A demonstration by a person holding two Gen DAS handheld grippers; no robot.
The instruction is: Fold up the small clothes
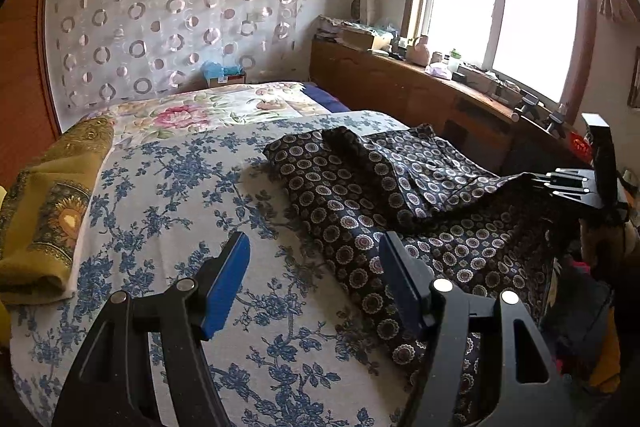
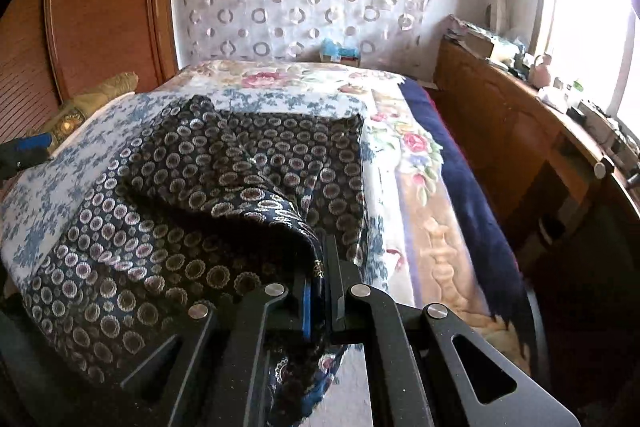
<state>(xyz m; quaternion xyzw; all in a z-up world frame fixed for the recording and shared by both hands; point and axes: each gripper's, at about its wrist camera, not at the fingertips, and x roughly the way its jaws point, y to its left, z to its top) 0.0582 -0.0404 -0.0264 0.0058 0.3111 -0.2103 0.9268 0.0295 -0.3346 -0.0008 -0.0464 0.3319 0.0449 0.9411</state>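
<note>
Dark medallion-print cloth garment [image 2: 192, 195] is lying leftward of the right gripper [image 2: 320, 267], fingers pinching its corner; left gripper [image 1: 316, 267] is hovering wide open, empty.

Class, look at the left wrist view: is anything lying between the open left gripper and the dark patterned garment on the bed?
Nothing visible does. The left gripper hangs open above the blue floral bedsheet, and the dark patterned garment begins right under its right-hand finger. The folded yellow cloth lies off to the side.
</note>
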